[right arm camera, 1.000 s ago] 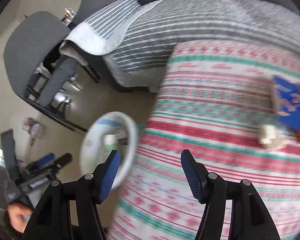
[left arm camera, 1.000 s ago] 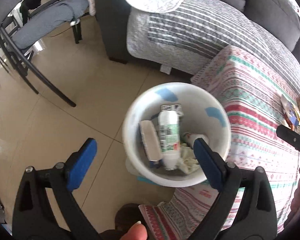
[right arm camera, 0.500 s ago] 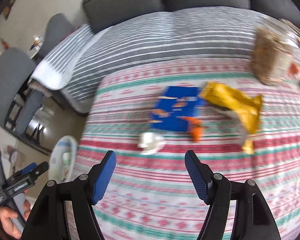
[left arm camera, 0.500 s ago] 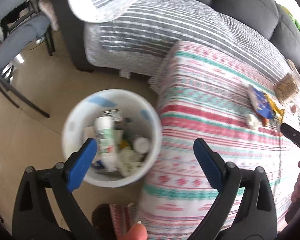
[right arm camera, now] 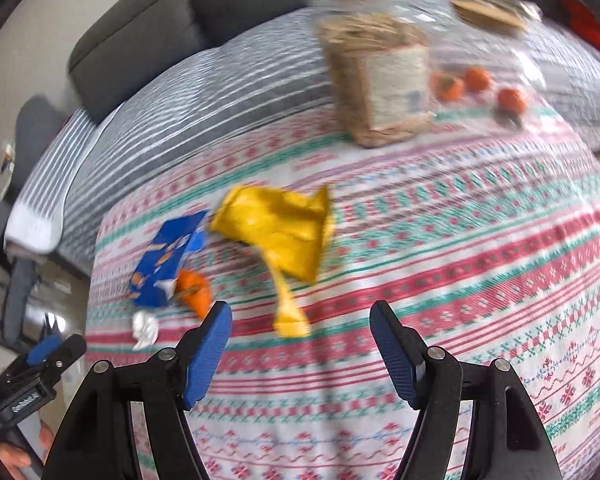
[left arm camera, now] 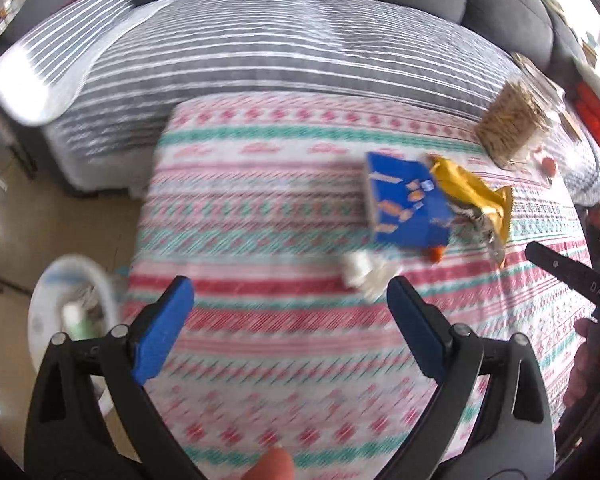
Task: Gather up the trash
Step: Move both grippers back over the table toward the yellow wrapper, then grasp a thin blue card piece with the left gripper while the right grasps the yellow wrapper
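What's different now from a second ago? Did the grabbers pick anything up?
Both grabbers swung away from the white bin toward the trash on the patterned tablecloth. The bin slid from the middle of the left grabber's view to its left edge. The right grabber's jaws have just been opening, with nothing between them. Nothing was picked up. The blue packet, yellow wrapper and white tissue lie as before.

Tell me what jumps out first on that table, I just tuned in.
The yellow wrapper and blue snack packet lie crumpled side by side mid-table on the striped tablecloth, with orange peel and a white tissue wad just nearer. The right gripper hangs open over them, empty. A white bin holding trash stands on the floor off the table's left edge.
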The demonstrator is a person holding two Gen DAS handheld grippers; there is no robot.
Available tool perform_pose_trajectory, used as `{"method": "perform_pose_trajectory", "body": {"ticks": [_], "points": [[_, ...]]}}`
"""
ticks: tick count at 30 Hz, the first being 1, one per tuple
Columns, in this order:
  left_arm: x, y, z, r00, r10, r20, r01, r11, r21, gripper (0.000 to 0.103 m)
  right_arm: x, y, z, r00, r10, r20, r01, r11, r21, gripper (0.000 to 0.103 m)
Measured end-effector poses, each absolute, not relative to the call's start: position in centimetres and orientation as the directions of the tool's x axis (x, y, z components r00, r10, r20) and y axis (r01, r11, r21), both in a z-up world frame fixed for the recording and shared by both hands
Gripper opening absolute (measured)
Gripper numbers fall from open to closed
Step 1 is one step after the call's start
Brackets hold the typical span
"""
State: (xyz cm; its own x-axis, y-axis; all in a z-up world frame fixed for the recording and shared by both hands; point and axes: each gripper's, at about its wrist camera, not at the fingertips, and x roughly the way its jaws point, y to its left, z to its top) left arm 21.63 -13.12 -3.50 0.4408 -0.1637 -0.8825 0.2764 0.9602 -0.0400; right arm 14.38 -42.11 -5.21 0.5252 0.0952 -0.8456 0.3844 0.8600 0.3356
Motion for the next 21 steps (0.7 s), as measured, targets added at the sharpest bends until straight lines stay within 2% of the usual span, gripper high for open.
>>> {"method": "perform_pose_trajectory", "body": {"ticks": [4,13,17,19,21], "points": [[23.0,-15.7,-4.8,0.413,-0.197,-0.889,0.287,0.955,-0.078,0.097,14.4,-44.6,-6.5,0.535,0.121,-0.836,0.45,0.797,0.404,0.073],[25.4,-18.5,-6.7,0.397,-0.302,-0.867,0.279,0.939,-0.2,0.096,15.6,-46.9,-8.6,0.575,0.11,-0.81,0.469,0.768,0.437,0.073],[25.6,-19.9,-7.7,0.37,-0.328,-0.869,0.314,0.925,-0.216,0.089,16.9,-46.8,-8.5,0.611,0.125,-0.781,0.418,0.788,0.453,0.072],[25.5,-20.5,-8.0,0.365,-0.335,-0.869,0.332,0.918,-0.215,0.086,17.1,-46.3,-8.5,0.616,0.123,-0.778,0.398,0.803,0.442,0.07],[25.3,-21.2,-8.2,0.358,-0.338,-0.87,0.356,0.911,-0.207,0.083,17.4,-45.8,-8.6,0.618,0.118,-0.778,0.375,0.825,0.423,0.061]]}}
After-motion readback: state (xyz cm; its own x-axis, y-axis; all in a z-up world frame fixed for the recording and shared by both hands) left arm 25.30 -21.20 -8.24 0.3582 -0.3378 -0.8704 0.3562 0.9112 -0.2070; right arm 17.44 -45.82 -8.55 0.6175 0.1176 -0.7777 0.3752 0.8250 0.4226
